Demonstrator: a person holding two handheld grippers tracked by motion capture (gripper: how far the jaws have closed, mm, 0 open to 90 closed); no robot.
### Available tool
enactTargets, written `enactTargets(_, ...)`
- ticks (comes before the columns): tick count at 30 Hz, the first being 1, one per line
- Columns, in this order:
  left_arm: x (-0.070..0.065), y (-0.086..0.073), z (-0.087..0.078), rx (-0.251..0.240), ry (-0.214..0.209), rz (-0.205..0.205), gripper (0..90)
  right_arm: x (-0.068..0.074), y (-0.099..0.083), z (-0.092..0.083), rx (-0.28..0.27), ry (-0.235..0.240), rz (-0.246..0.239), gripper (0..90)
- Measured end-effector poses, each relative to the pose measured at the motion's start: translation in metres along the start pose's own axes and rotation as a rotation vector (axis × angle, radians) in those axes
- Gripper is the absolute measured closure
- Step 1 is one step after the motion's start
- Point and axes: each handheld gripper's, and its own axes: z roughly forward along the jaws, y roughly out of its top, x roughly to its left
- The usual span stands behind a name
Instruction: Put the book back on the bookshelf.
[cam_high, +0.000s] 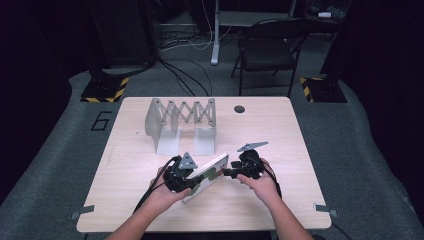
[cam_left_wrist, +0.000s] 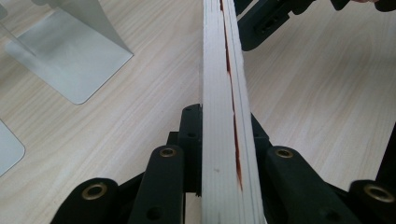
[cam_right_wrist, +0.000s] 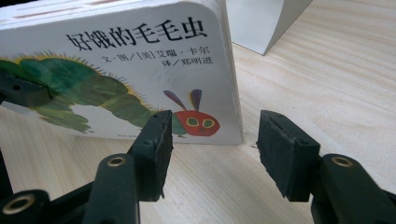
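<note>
Left tongs (cam_high: 187, 182): clenched on the board book (cam_high: 207, 176), jaws pressing both covers near its lower end. In the left gripper view the book (cam_left_wrist: 229, 112) runs edge-on straight out from between the jaws, page block up, a red streak showing between the leaves.

Book position: standing on its long edge on the table (cam_high: 150, 165), just ahead of the left tongs and directly across the mouth of the right tongs. Cover with the green caterpillar faces the right tongs' camera (cam_right_wrist: 121, 74).

Right tongs (cam_high: 231, 172): released, nothing between the pads. The right gripper view has the two pads (cam_right_wrist: 156, 149) parted, bare wood between them, the book's near corner just beyond the tips.

Step in hand, as judged: steady the book upright for transfer to the bookend rack (cam_high: 182, 122). To do it well: keep the left clamp firm and square so the covers do not splay; bring the right tongs onto the free corner, pads flat to the covers, before any lift. Risk: one-ended grip lets the book pivot or topple.

Surface: pale wood-grain tabletop, a grommet hole (cam_high: 239, 108) at the far side. The white metal rack sits beyond both tongs, well apart.

Room: dark; grey carpet, folding chair (cam_high: 267, 50) behind the table, cables on the floor, hazard-striped bases (cam_high: 104, 90) at either far corner.
</note>
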Motion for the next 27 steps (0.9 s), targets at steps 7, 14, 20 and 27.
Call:
enactTargets(7,0.001,0.002,-0.003,-0.018,-0.003,-0.010,75.8,0.000,0.000,-0.001,0.000,-0.002,-0.004,44.9)
enactTargets(14,0.003,0.004,-0.006,-0.029,0.008,-0.016,75.8,-0.001,0.001,-0.002,-0.007,-0.004,-0.007,44.8)
enactTargets(20,0.006,0.004,-0.009,-0.045,0.011,-0.033,75.8,-0.001,0.001,-0.004,-0.010,-0.004,0.005,44.7)
enactTargets(27,0.010,0.007,-0.016,-0.049,0.023,-0.042,75.8,-0.001,0.001,-0.004,-0.008,-0.005,0.004,44.7)
